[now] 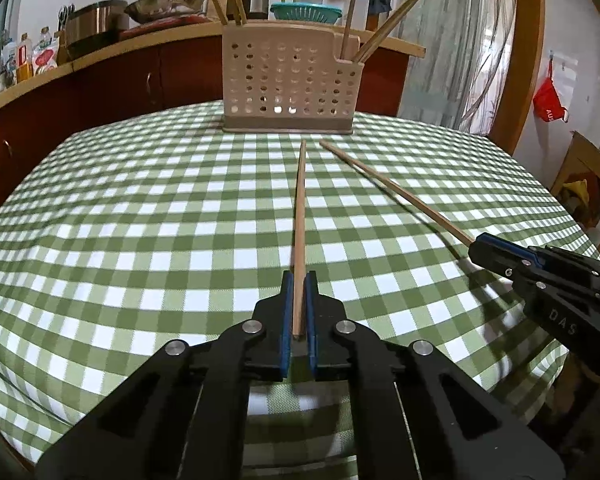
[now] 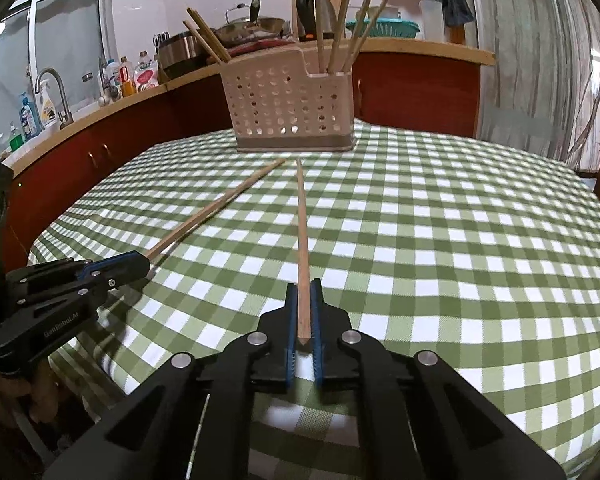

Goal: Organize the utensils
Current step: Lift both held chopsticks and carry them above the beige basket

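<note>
Evidently each gripper is carrying one chopstick toward the holder [image 1: 288,80]. The left gripper [image 1: 299,280] has its blue pads closed against the thick end of a chopstick [image 1: 300,208], and the right gripper [image 2: 305,288] pinches another chopstick [image 2: 302,232] the same way. Both sticks point forward, tips converging just short of the holder's base, probably so they can be tipped up and dropped in. The perforated holder stands on the checked cloth [image 1: 140,200]. Its left side holds a few chopsticks leaning outward; the lower right compartment holds several more. Whether other utensils sit inside cannot be told.
</note>
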{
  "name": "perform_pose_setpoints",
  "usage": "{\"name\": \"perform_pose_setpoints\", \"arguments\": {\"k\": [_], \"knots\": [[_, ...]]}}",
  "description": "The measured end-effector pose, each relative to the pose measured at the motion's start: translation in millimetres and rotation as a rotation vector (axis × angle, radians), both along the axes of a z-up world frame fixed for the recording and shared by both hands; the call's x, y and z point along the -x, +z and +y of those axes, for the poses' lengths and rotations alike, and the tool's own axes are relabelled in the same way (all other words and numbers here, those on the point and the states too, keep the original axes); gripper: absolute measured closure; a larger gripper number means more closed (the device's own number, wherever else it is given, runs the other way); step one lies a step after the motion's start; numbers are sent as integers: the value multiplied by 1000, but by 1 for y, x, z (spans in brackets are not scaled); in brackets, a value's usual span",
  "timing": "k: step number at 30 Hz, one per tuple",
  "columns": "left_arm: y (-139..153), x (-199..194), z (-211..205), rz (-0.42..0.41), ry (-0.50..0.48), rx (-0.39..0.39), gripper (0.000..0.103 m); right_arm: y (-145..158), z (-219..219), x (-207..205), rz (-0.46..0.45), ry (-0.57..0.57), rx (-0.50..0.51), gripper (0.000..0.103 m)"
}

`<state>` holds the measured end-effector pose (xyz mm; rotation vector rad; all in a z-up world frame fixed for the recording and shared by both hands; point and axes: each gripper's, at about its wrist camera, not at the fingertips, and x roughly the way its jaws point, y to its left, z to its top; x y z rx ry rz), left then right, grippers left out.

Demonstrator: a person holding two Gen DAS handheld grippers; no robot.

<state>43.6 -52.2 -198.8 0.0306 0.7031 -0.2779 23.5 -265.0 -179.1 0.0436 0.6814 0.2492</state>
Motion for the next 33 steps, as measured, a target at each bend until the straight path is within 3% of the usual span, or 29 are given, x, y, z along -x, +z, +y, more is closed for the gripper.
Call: {"name": "perform_pose_setpoints", "arguments": {"k": [16,33], "knots": [[54,12,14,-176,37,2,97,52,2,15,-153,5,6,96],[113,30,33,-287,57,40,97,107,-2,32,-271,3,-6,96]]}}
